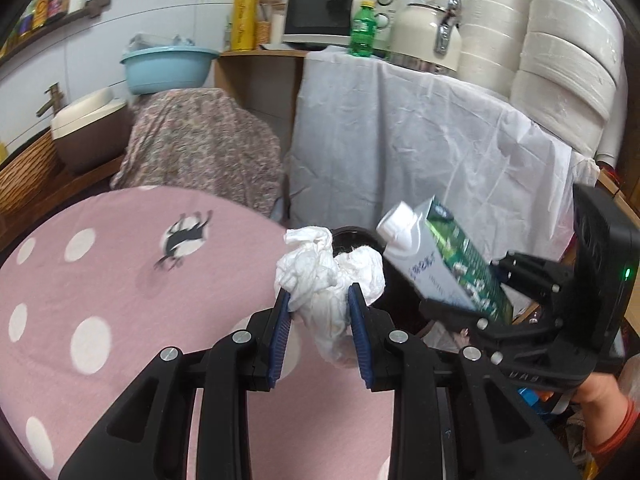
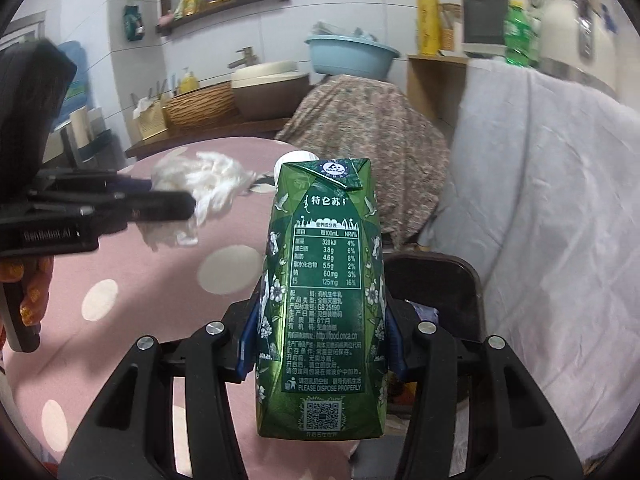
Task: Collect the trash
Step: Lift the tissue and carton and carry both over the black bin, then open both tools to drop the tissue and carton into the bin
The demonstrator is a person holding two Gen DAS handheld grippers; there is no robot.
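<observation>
The left gripper (image 1: 318, 300) has its 2 blue-padded fingers closed partway on a crumpled white tissue wad (image 1: 326, 276), which bulges out above and hangs below the pads, held over the edge of the pink polka-dot tablecloth (image 1: 100, 292). The right gripper (image 2: 320, 344) is clamped on the sides of a green milk carton (image 2: 320, 300), upright in its own view with the printed nutrition table and QR code facing the camera; the carton has a folded gable top and a white screw cap (image 1: 396, 224). From the left wrist camera the carton tilts, cap toward the tissue, just beside it. Below and between both items sits a dark bin (image 1: 354, 240), its opening partly hidden. Farther back are a floral-covered mound (image 1: 200, 144), a white sheet (image 1: 420, 140), a blue basin (image 1: 168, 66) and a microwave (image 1: 324, 12).
</observation>
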